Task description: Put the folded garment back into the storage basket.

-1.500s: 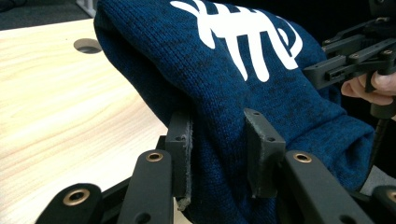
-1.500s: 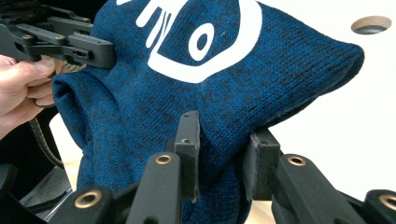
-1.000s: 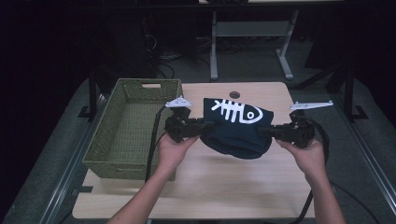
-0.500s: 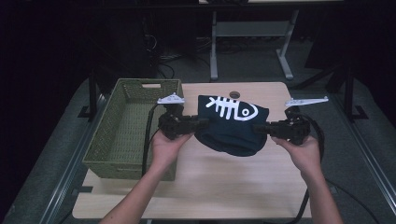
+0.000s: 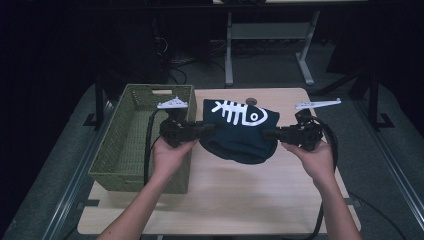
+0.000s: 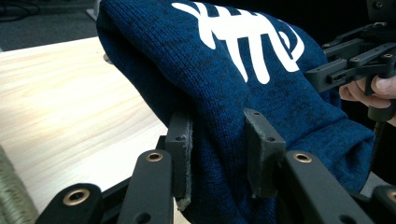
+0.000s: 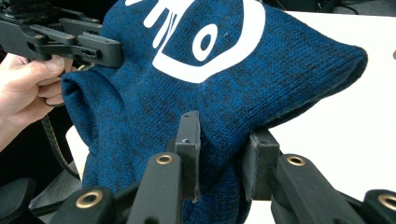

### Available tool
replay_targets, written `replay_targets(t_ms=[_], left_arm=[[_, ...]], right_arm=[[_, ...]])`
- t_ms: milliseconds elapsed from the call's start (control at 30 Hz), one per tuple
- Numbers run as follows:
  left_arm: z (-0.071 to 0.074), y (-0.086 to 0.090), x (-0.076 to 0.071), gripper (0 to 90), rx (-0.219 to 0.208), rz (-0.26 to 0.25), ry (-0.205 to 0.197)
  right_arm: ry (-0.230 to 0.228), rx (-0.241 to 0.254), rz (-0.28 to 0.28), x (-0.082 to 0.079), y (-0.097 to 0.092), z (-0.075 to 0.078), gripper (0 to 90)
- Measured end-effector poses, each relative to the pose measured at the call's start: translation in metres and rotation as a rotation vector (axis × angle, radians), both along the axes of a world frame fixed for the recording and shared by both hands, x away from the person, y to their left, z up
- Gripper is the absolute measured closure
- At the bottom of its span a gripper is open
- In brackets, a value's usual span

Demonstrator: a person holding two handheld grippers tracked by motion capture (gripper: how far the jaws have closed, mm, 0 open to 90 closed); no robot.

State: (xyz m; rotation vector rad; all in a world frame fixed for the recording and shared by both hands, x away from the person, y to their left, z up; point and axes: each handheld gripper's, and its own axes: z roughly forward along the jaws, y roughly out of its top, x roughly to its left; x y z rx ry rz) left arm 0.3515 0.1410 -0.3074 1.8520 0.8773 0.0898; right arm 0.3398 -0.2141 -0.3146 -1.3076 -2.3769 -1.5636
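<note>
- A dark blue knitted beanie with a white fish-skeleton print (image 5: 240,131) hangs above the light wooden table top (image 5: 225,200), stretched between the two grippers, at the centre of the table towards its far half.
- The left gripper (image 5: 206,129) is closed on the left edge of the beanie. In the left gripper view, both black jaws press a fold of blue knit (image 6: 219,154) between them.
- The right gripper (image 5: 267,134) is closed on the right edge of the beanie. In the right gripper view, the knit (image 7: 219,140) is pinched between its jaws.
- The lower part of the beanie sags between the two grip points; the printed face points up and away from the person.
- The left hand (image 5: 170,152) and the right hand (image 5: 312,157) each hold a gripper body from the near side.
- An olive-green woven rectangular basket (image 5: 132,142) stands on the left side of the table, just beside the left gripper.
- A small round dark object (image 5: 250,101) lies on the table just beyond the beanie; its nature cannot be determined.
</note>
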Motion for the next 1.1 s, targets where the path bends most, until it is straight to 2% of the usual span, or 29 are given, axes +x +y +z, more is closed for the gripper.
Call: replay_targets(t_ms=[367,1100], left_arm=[[0.003,0.017,0.0,65.7,-0.004,0.019,0.003],[0.006,0.053,-0.001,65.6,0.0,0.07,0.002]], right_arm=[[0.0,-0.007,0.02,0.006,0.018,0.005,71.0],[-0.009,0.02,0.074,0.017,0.052,0.01,70.9]])
